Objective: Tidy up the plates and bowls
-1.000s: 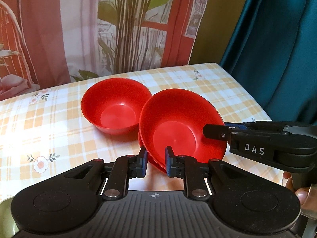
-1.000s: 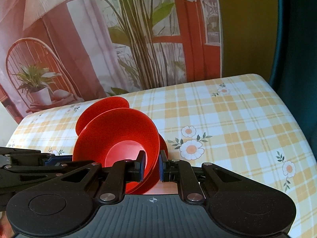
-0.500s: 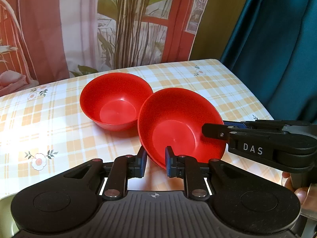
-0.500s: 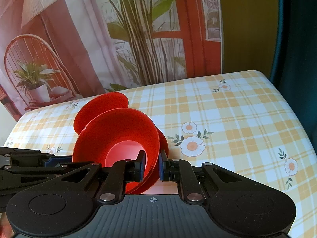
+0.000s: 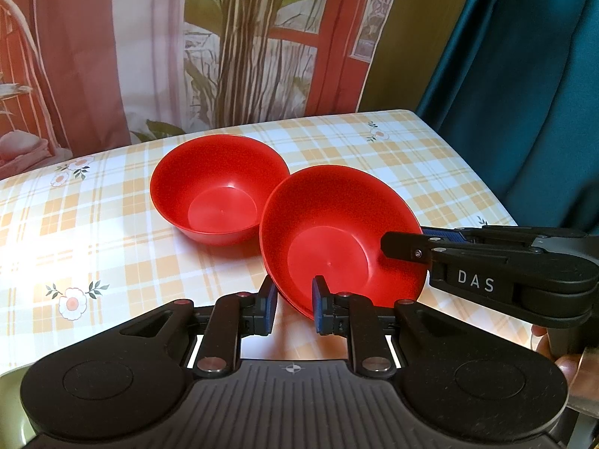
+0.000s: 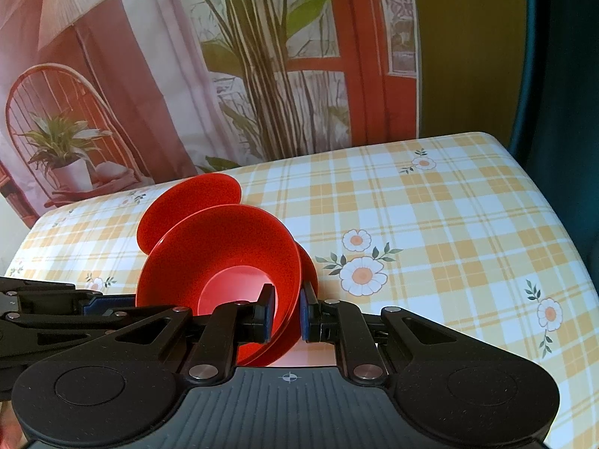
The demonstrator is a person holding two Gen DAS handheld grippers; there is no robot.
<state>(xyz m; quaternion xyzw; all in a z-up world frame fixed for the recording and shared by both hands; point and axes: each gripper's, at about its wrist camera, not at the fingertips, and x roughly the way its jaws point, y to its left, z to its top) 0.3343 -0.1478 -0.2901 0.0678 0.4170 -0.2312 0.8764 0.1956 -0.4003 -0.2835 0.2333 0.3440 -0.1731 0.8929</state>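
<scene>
Table (image 5: 93, 232) with a checked flowered cloth. Left to right: 1 red bowl (image 5: 219, 191) sits flat on the cloth, empty and untouched. Just beside it on the right, a tilted bowl (image 5: 337, 239) is held up off the cloth, mouth tipped toward the left; a 2nd red rim shows under its edge, so it looks like 2 nested pieces, though I cannot tell for sure.

Left hand-held gripper (image 5: 294, 301): clamped on the near rim of the tilted bowl.
Right hand-held gripper (image 6: 284, 310): clamped on the same bowl's right rim, fingers either side of the wall.

Step in hand, as I judge it: carrying the tilted bowl over to stack into the flat one. Next move calls for levelling it, centring it above the flat bowl, lowering, then releasing both grips.
</scene>
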